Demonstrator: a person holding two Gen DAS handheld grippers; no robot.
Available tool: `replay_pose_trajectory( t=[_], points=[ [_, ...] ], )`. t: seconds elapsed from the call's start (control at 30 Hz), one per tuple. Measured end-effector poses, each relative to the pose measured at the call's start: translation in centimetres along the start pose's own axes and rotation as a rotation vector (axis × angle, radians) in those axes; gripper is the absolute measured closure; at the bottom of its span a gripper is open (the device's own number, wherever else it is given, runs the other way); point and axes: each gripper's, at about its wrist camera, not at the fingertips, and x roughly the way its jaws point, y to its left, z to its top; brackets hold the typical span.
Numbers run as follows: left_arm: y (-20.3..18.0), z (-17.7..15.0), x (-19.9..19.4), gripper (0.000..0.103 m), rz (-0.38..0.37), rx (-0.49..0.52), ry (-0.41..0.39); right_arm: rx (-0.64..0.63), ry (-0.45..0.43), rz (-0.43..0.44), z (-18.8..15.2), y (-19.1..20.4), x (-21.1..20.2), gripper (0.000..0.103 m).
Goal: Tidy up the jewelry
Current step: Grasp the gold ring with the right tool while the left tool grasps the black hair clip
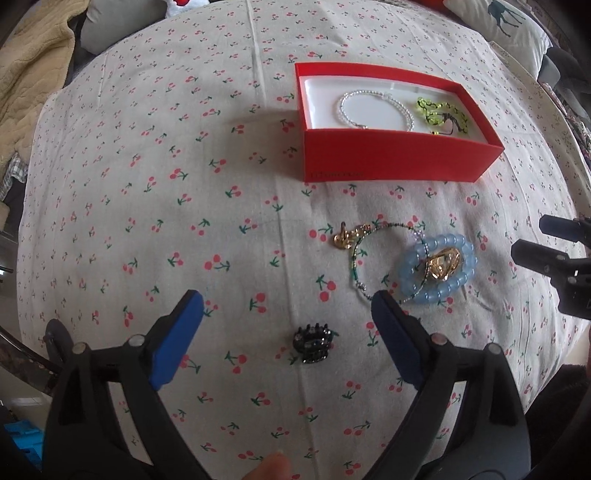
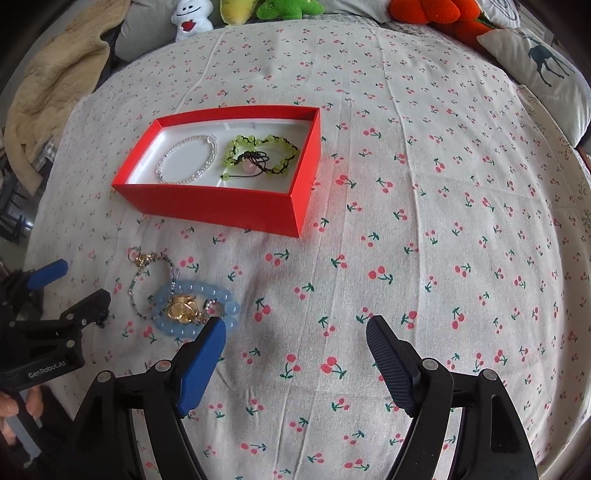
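Observation:
A red box (image 1: 391, 155) (image 2: 221, 206) on the cherry-print cloth holds a clear bead bracelet (image 1: 373, 110) (image 2: 186, 158) and a green bead bracelet (image 1: 443, 114) (image 2: 258, 155). In front of it lie a blue bead bracelet (image 1: 439, 291) (image 2: 225, 299) around a gold piece (image 1: 443, 266) (image 2: 183, 308), a thin green bead strand (image 1: 354, 266) (image 2: 135, 284) and a gold charm (image 1: 345, 238) (image 2: 142, 260). A small black hair claw (image 1: 312, 343) lies between the fingers of my open left gripper (image 1: 288, 306). My right gripper (image 2: 295, 328) is open and empty, just right of the blue bracelet.
Plush toys (image 2: 192, 18) and a deer pillow (image 2: 535, 66) line the far edge. A beige blanket (image 2: 55, 85) lies at the far left. The right gripper shows at the right edge of the left wrist view (image 1: 554, 254).

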Motion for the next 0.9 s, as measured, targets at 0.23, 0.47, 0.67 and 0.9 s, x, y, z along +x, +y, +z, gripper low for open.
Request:
replay_pose_trajectory(
  t=[0.23,0.47,0.67,0.9],
  points=[
    [2.1,-0.4,1.1,0.01,-0.106,-0.123,0.082,0.016,0.04,-0.008,-0.5,-0.3,0.7,0.021],
    [2.1,-0.8,1.9,0.016,-0.219,-0.15,0.136,0.021,0.04,-0.004,-0.3,-0.2,0.8,0.021],
    [0.9,-1.4,2.4,0.048,-0.197,-0.112,0.165,0.007,0.043,-0.003,-0.2,0.5,1.1,0.021],
    [0.9,-1.3,2.2,0.078,-0.178,-0.101,0.141,0.017,0.057,0.028,0.0,1.1,1.6,0.021]
  ],
)
